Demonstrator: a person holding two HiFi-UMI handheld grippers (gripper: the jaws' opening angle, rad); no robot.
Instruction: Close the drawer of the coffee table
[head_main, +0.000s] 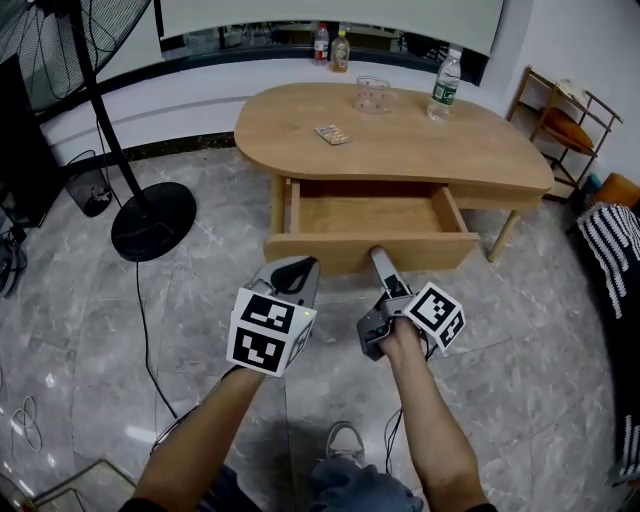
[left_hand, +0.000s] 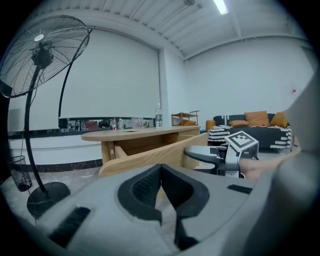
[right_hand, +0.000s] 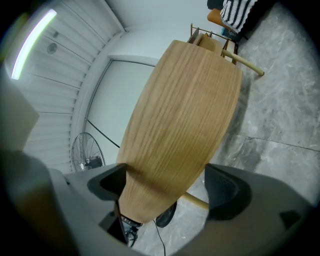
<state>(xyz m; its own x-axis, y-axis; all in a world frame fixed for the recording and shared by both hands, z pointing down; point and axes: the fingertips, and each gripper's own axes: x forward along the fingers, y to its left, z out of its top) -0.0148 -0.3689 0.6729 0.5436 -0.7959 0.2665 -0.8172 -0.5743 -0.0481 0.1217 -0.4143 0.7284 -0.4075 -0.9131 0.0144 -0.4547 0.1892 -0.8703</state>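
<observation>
Wooden drawer front (head_main: 320, 250) against right gripper (head_main: 377, 256)

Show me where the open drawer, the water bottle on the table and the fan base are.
drawer (head_main: 440, 250), head view, on its front panel.
water bottle (head_main: 443, 90), head view, on its label.
fan base (head_main: 153, 222), head view, middle of the black disc.

The kidney-shaped wooden coffee table (head_main: 420, 150) stands on the grey marble-tile floor (head_main: 200, 310) with its drawer (head_main: 370, 215) pulled out. Its top carries a small flat packet (head_main: 333, 134), a clear glass container (head_main: 374, 95) and a water bottle (head_main: 444, 86), each apart from the others. The floor also carries a pedestal fan's round base (head_main: 152, 222), a wire basket (head_main: 90, 190) and a trailing cable (head_main: 140, 300).
</observation>
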